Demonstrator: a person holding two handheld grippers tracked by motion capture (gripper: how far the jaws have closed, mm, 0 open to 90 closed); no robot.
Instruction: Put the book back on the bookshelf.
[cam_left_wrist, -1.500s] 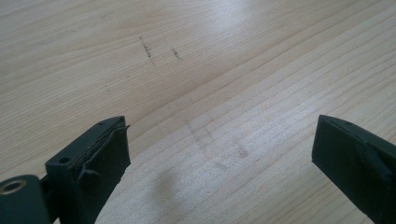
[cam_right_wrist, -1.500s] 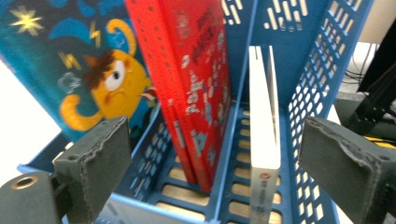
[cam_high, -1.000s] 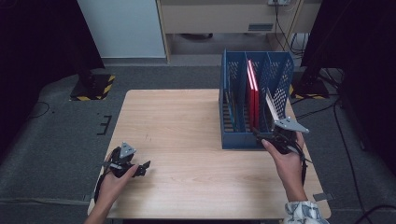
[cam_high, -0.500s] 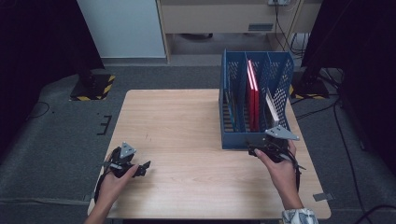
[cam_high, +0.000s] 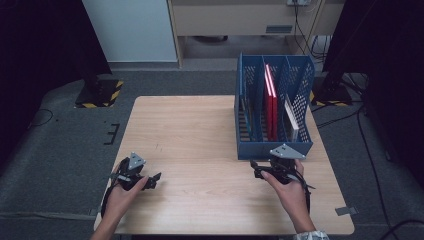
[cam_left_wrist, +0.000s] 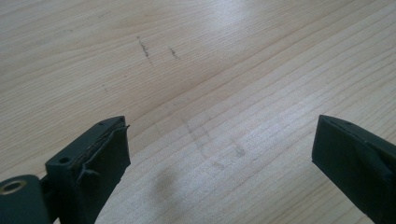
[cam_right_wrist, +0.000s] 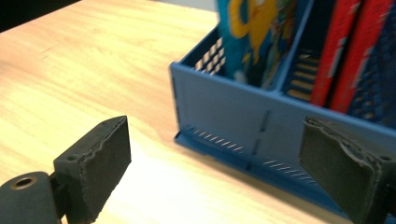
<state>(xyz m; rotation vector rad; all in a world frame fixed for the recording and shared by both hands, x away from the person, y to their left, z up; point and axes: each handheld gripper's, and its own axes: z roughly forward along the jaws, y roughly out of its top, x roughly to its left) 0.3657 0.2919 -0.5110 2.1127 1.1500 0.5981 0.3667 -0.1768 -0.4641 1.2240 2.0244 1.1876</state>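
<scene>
We see the right claw (cam_high: 257, 170) with its jaws apart and empty, just near of the blue file rack (cam_high: 272, 149) at the bench's (cam_high: 190, 125) right side. It holds red books (cam_high: 270, 102) and perhaps a white one. The left claw (cam_high: 152, 180) is also apart, low over the near-left bench.

Blue perforated file rack (cam_high: 274, 148), red books (cam_high: 270, 102)
</scene>
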